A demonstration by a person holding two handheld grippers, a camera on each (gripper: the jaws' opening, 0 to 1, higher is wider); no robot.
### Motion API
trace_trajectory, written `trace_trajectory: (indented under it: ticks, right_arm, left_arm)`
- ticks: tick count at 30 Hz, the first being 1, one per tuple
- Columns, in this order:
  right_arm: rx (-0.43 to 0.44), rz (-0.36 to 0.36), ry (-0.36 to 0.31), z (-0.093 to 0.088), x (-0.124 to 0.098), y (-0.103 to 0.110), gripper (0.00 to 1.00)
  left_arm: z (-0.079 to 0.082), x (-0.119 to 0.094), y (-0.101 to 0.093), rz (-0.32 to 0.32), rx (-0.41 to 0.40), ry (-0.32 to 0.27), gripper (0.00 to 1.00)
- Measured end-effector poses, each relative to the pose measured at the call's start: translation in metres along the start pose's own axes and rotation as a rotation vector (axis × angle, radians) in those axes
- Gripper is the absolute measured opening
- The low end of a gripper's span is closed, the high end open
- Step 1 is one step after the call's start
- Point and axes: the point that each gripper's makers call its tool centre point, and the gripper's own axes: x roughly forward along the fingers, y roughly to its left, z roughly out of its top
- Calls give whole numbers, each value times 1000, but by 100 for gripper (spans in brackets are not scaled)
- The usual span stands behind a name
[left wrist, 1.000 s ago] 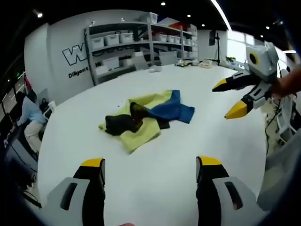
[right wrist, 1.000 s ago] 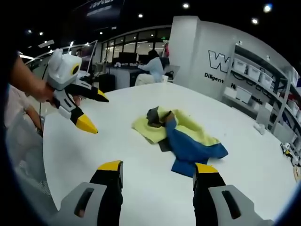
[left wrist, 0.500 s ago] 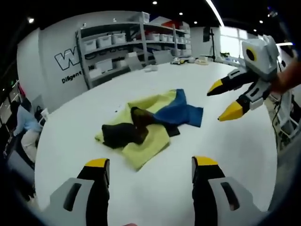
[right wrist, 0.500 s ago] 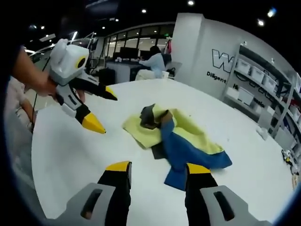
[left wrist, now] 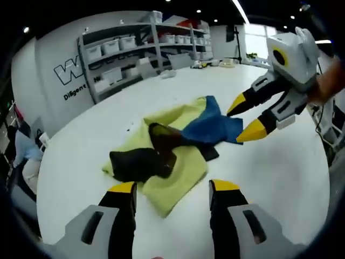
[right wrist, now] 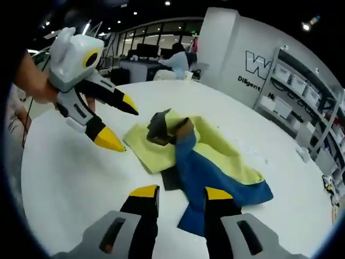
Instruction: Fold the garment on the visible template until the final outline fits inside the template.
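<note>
Garment [left wrist: 172, 145] first: we see a crumpled piece of clothing in yellow, blue and black lying in a heap on the white table [left wrist: 280, 178], well in from the table's edge. In the left gripper view its yellow part spreads toward our own jaws, a black bunched part sits on top of the yellow, and the blue part lies on the far side, toward the shelves [left wrist: 140, 48] along the wall. In the right gripper view the garment [right wrist: 199, 156] shows its blue part nearest our jaws, the yellow beyond it, and the dark bunched part at the far end.

We hold the left gripper [left wrist: 171, 195] just short of the garment's yellow edge, with its two yellow-tipped jaws standing apart and nothing between them. In the right gripper view the left gripper [right wrist: 121, 124] hangs beside the garment's yellow corner, a hand [right wrist: 32, 81] around its white body, its jaws spread and empty.

Our right gripper [right wrist: 180, 194] sits low over the blue part of the garment, its jaws a little apart; the blue cloth lies beneath and between the tips, but we cannot tell whether they touch it. In the left gripper view the right gripper [left wrist: 242, 116] hovers just beside the blue part, its jaws parted, with no cloth in them.

Beyond the garment, white bins line the shelves, and the wall [left wrist: 59, 59] beside them carries dark lettering. A seated person [right wrist: 175, 59] is at a desk far past the table.
</note>
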Motion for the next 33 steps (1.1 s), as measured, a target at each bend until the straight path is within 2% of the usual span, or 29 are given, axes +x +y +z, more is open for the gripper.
trace_trajectory:
  ticks: [7,11,15,18,20,21,23,28,30,31,33]
  right_arm:
    - [-33,-2,25,-2,16,-6,24]
    - [-32,1,31,-1,26,-9,24]
    - [-51,6,30,4,36,-8,24]
    - [-56,11,41,3,43,-8,23]
    - [-5,38,22,6,48,-5,26]
    - [-11,35,15,8,49,-6,28]
    - [-44,17,54,2,53,-10,25]
    - [-72,10,60,3,57,-14,11]
    - [-141,30,79,1,60,-13,0]
    - [-171,37,83,1,61,-12,0]
    - [-178,35,85,0,63,-10,0]
  left_arm:
    - [4,17,12,22,30,3,41]
    - [5,28,15,12,40,11,39]
    - [6,37,20,12,23,20,36]
    - [9,42,22,9,4,15,29]
    - [10,45,23,21,12,17,25]
    - [10,47,24,25,25,23,23]
    - [10,48,25,19,30,20,17]
    - [8,55,29,11,48,33,8]
    - [8,56,31,11,50,41,4]
    - [7,56,31,9,47,41,3]
    - [6,57,32,7,43,47,2]
